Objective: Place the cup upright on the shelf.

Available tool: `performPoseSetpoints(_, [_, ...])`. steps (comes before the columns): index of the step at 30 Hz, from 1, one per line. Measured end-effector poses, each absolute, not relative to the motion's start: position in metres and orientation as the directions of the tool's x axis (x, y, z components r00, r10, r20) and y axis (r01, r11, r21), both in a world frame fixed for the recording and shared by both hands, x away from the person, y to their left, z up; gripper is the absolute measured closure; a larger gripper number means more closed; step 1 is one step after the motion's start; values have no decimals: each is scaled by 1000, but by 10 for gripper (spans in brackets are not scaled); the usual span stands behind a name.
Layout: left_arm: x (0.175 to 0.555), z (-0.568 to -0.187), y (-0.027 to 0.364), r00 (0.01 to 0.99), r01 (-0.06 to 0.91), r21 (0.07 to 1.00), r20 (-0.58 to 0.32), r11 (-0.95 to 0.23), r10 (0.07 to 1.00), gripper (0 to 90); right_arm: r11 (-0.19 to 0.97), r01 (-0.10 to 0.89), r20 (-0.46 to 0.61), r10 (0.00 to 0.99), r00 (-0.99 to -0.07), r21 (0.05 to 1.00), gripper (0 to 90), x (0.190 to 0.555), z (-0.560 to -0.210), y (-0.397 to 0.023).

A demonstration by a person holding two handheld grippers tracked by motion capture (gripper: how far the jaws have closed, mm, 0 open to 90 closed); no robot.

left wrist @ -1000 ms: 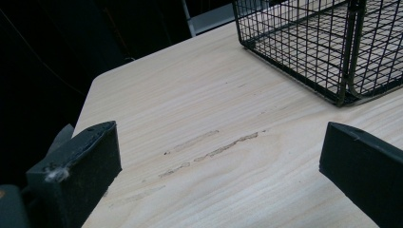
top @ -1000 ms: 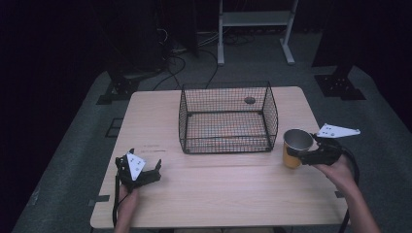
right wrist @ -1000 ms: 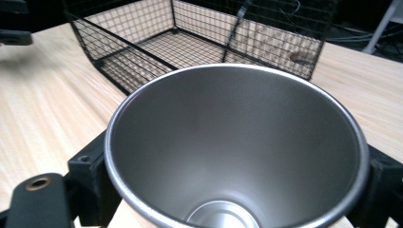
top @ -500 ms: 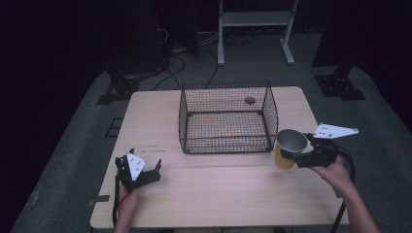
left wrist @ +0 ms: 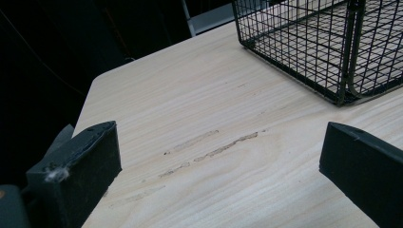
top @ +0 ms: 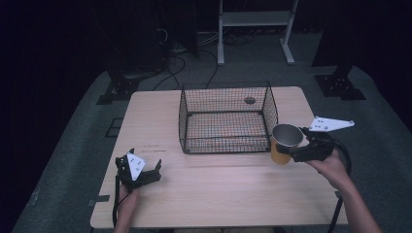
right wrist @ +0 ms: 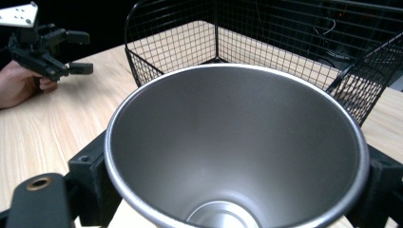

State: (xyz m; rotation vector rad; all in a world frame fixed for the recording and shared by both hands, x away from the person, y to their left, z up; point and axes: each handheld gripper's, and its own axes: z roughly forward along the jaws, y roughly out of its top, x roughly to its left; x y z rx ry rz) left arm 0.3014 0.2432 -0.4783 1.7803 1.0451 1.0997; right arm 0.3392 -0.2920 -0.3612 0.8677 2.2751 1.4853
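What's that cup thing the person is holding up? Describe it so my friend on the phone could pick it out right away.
Start at the black wire basket in the middle of the wooden table. Just off its right front corner, the right gripper is shut on a cup and holds it upright. It is the one shiny thing there: a steel-lined, empty cup with an orange outside.

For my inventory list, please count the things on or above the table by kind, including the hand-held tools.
Wire baskets: 1
Metal cups: 1, held by the right tool
Hand-held tools: 2, counting the left tool, open on the table
Total: 4
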Motion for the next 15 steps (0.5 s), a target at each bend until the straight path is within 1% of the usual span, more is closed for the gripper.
performPoseSetpoints(15, [301, -478, 243, 287, 238, 904, 285, -356, 915, 0, 297, 310, 76, 599, -797, 903, 120, 351, -340, -277])
